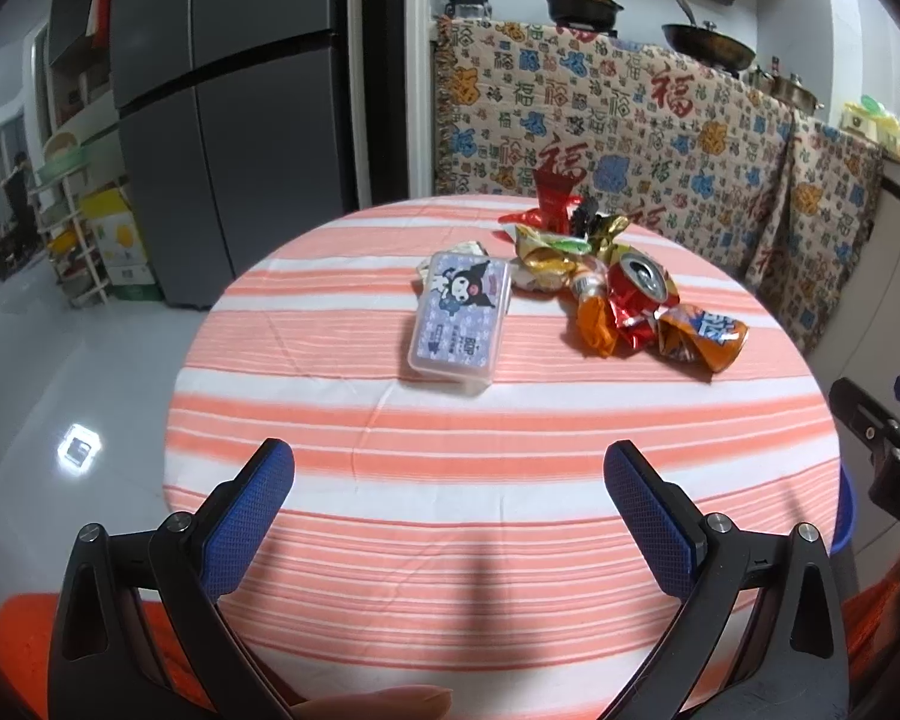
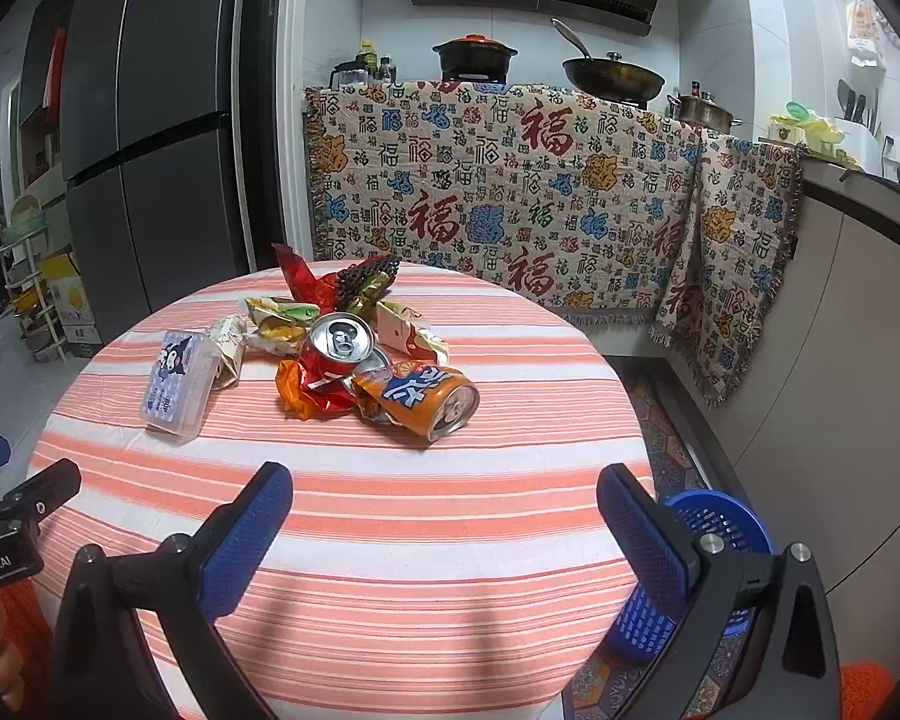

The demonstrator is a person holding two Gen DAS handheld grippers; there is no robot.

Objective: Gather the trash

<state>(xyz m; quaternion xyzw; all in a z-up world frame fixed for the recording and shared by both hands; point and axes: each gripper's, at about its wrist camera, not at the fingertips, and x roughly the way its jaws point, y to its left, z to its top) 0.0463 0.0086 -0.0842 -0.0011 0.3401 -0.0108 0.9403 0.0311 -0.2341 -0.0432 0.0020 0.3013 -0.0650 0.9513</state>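
Both my grippers, left (image 1: 449, 474) and right (image 2: 444, 495), jaws spread and empty, crushed cans (image 2: 384, 378) and wrappers (image 2: 282, 324) ahead on the tabletop (image 2: 390, 516), blue basket (image 2: 720, 519) beside my right jaws.

Grey fridge (image 2: 150, 138) seen left; patterned cloth (image 2: 510, 192) draped over counter; 1 black pot (image 2: 476, 54) and 1 wok (image 2: 613, 79) set above.

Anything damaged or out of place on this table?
Both cans are crushed: the red can stands dented, the orange can lies on its side among crumpled wrappers. The intact plastic card box sits beside the trash.
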